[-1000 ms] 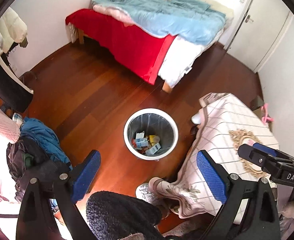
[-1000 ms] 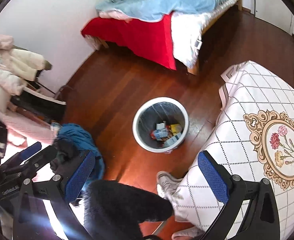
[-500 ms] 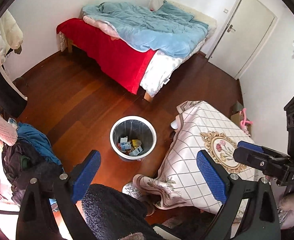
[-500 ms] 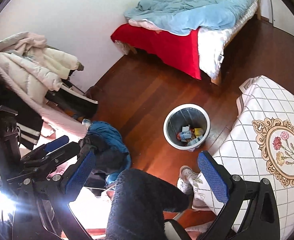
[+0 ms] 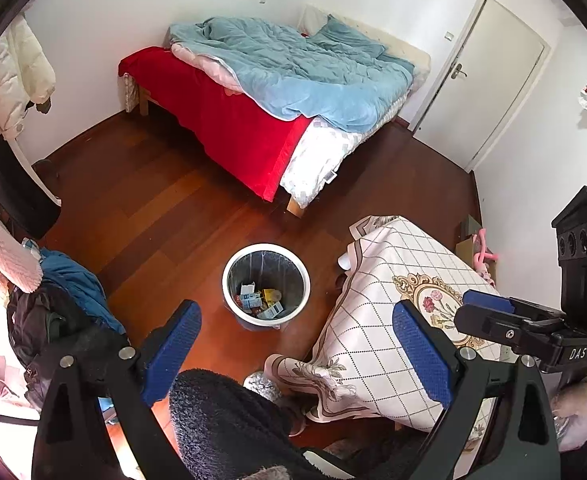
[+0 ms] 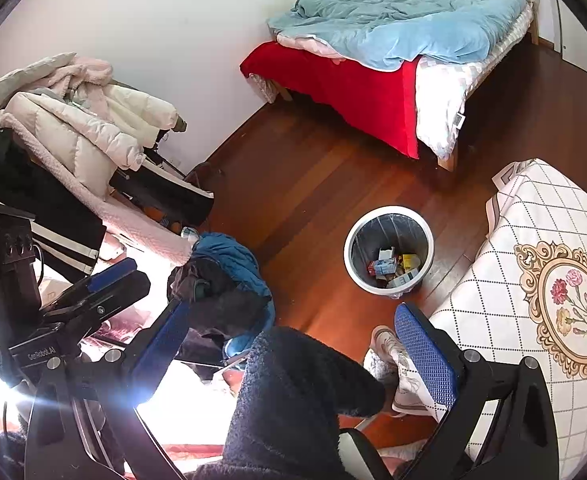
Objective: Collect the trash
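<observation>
white-rimmed trash bin (image 5: 265, 285) sits on the wood floor between the bed (image 5: 277, 96) and the table with the checked cloth (image 5: 397, 312), small cartons and wrappers (image 5: 259, 302) lying in its bottom. left gripper (image 5: 297, 344) and right gripper (image 6: 289, 344) both hang high above it, fingers spread wide, holding nothing. a fuzzy dark knee (image 6: 293, 392) pokes in below, and a clothes pile (image 6: 225, 280) crowds the floor left of the bin.
</observation>
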Demonstrator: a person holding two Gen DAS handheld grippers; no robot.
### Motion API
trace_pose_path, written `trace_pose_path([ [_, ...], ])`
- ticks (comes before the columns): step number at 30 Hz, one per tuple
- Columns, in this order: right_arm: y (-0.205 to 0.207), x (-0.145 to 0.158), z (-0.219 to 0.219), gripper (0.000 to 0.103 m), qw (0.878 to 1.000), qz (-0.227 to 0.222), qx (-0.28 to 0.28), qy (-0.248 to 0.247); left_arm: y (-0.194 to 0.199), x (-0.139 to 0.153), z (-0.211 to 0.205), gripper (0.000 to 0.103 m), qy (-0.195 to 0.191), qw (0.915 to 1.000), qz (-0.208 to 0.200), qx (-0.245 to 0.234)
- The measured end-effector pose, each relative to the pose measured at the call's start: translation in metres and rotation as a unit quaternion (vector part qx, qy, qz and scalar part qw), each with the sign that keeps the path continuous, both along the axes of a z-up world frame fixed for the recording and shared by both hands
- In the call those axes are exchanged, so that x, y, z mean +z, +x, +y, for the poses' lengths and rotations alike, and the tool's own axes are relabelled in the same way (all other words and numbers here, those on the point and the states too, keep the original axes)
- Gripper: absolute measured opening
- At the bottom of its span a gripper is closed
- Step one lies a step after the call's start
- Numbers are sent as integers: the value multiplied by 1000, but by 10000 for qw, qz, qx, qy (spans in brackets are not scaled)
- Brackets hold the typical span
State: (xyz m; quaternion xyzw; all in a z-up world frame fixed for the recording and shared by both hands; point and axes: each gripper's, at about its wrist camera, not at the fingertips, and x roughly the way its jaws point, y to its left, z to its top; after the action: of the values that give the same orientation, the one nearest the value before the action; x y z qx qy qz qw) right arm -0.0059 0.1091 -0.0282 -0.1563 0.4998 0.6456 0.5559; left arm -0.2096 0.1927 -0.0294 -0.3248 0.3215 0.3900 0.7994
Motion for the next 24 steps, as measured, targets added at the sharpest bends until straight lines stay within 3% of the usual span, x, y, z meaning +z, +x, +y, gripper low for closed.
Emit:
trace_pose_path([
  [24, 2, -7, 8, 103, 9999, -48, 43, -119, 0, -5, 0, 98, -83, 9999, 45, -39],
])
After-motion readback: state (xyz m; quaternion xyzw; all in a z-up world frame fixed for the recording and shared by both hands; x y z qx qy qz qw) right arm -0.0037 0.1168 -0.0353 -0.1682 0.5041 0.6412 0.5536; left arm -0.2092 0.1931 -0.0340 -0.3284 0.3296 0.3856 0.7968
